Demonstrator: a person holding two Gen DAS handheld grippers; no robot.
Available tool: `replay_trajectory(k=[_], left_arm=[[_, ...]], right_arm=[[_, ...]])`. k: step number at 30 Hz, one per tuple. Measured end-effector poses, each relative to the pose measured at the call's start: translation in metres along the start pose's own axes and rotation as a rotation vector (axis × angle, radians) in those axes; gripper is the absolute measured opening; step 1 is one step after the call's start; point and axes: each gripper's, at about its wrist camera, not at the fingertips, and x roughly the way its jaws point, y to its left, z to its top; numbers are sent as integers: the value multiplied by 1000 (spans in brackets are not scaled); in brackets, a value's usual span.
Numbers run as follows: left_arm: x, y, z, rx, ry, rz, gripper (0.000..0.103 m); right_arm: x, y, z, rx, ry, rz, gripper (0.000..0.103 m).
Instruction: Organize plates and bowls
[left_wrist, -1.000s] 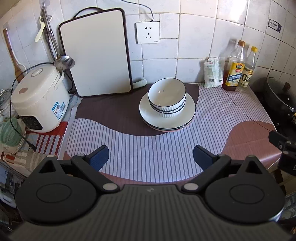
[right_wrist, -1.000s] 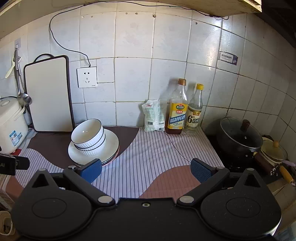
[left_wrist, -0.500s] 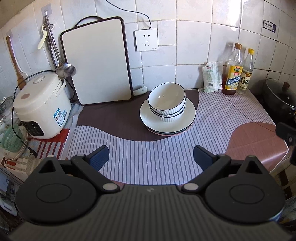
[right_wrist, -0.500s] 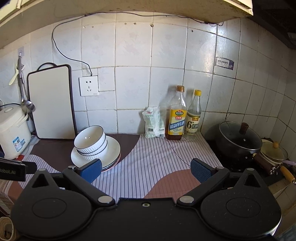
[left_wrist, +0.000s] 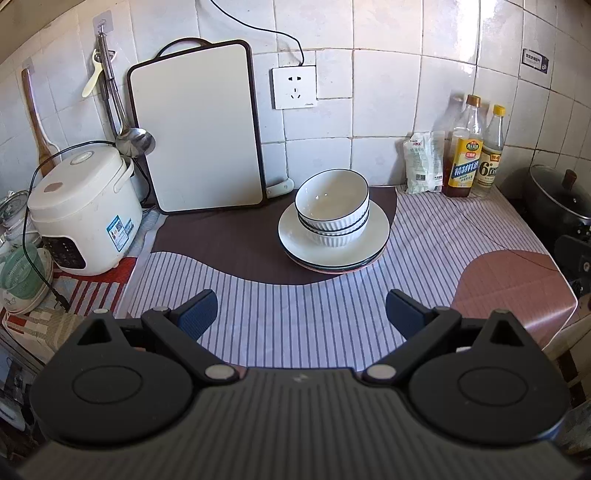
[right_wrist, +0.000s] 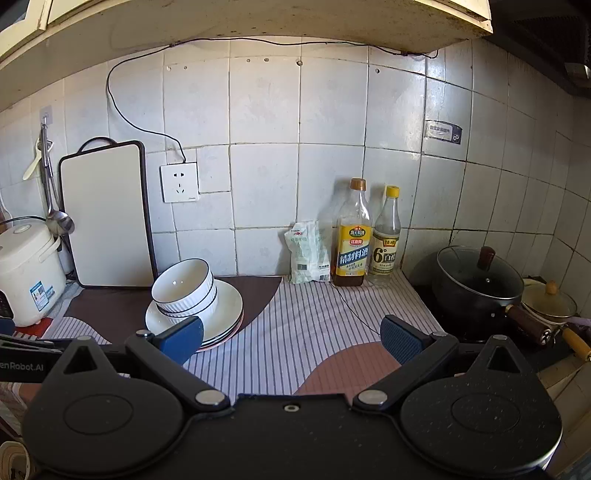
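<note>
Nested white bowls (left_wrist: 332, 206) with dark rims sit on a stack of white plates (left_wrist: 295, 236) at the back middle of the counter. They also show in the right wrist view, bowls (right_wrist: 184, 291) on plates (right_wrist: 229, 306). My left gripper (left_wrist: 301, 314) is open and empty, hovering over the striped mat well in front of the stack. My right gripper (right_wrist: 291, 338) is open and empty, to the right of the stack and apart from it.
A white cutting board (left_wrist: 197, 129) leans on the tiled wall. A rice cooker (left_wrist: 79, 210) stands at left. Two bottles (left_wrist: 476, 147) and a packet (left_wrist: 421, 162) stand at back right. A black lidded pot (right_wrist: 480, 284) sits on the stove at right.
Both grippers have pulled back and risen from the counter; the stack looks smaller and farther. Both stay open. The dishes have not moved.
</note>
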Motion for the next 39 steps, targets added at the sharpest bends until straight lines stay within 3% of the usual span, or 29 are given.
replay_trajectory(k=[39], left_arm=[[-4, 5, -6, -16, -20, 17, 102]], right_arm=[[10, 10, -10, -12, 61, -44, 103]])
